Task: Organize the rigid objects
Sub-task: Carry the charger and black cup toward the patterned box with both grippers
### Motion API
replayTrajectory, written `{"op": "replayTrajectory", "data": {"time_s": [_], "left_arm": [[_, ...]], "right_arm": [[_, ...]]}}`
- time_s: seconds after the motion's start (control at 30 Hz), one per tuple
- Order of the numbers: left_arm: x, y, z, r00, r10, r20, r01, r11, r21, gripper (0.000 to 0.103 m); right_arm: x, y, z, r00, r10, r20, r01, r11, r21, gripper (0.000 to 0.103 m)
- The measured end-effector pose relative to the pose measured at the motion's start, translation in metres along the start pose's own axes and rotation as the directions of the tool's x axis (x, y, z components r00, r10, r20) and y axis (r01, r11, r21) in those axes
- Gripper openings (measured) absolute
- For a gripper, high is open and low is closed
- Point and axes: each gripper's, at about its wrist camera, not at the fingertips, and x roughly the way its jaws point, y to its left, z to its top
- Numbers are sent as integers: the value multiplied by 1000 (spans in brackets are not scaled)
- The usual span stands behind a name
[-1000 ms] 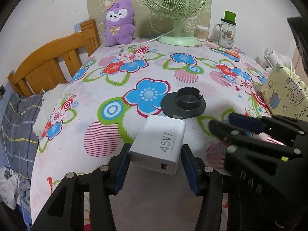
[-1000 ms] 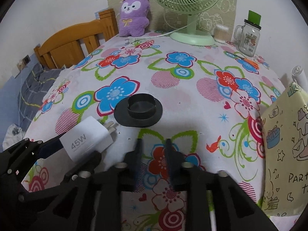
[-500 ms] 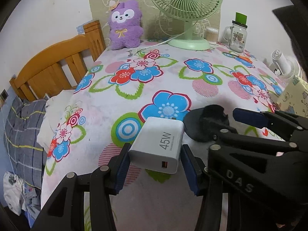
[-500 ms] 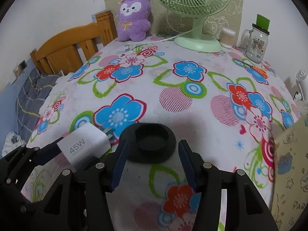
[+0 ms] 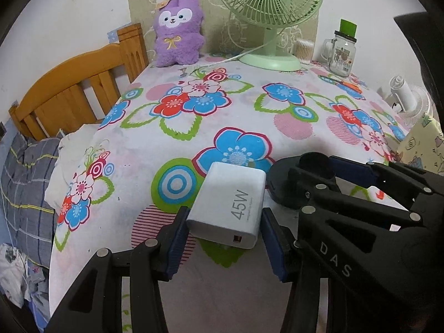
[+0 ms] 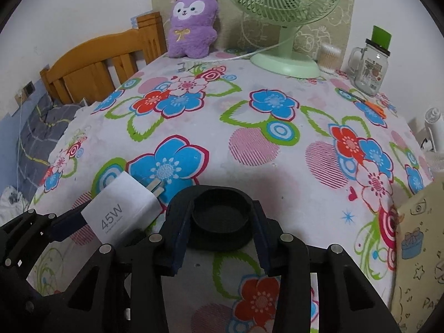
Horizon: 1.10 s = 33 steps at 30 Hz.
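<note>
Two things are in your tools right now. Your left tool (image 5: 223, 233) pinches the white charger (image 5: 229, 204), one blue pad on each side, and holds it low over the flowered cloth (image 5: 194, 127) on the counter. The charger says 45W on top, and its metal prongs point away from you toward a big blue flower.

Your right tool (image 6: 219, 231) is closing around the round cup in the middle of the black lid (image 6: 220, 217). The pads sit on both sides of the cup and look like they touch it. The lid's flat rim lies on the cloth, just beside the charger.

Far back on the counter stand a green fan (image 6: 280, 14), a purple plush toy (image 6: 193, 20) and a glass jar with a handle (image 6: 370, 65). A yellow box with drawings (image 6: 419, 249) sits at the right edge. A wooden bed frame (image 5: 75, 88) is on the left.
</note>
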Motion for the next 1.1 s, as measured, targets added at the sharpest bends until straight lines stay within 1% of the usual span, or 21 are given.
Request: {"op": "replayTrajectory", "data": {"time_s": [0.47,0.67,0.77,0.9,0.93,0.97,1.1], "left_arm": [[-34,-30,-9,998,-4,58,2,999,33,51],[-47,-43,-16,998,-10,70,7,999,43,50],[-48,-48,-22,998,-9,66,7,999,36,51],[-41,-53,-34,999,-23,30,22,1000,22,51],[-39,-55,-36,999,-27,25,26,999,23,53],[-38,-57,-38,999,-29,22,28,999,25,53],[-35,-63,-42,1000,-4,20,3,999,41,54]], "right_arm": [[-48,-20,-20,998,-27,63,25,999,27,44],[-64,-28,-32,996,-34,77,31,999,40,44],[-67,-31,-40,997,-38,73,35,999,38,44],[-64,-32,-53,998,-37,45,36,999,35,44],[-63,-33,-55,999,-35,38,34,999,37,44],[-61,-34,-58,999,-35,31,34,999,40,44],[-58,-37,-63,999,-44,23,43,998,45,44]]}}
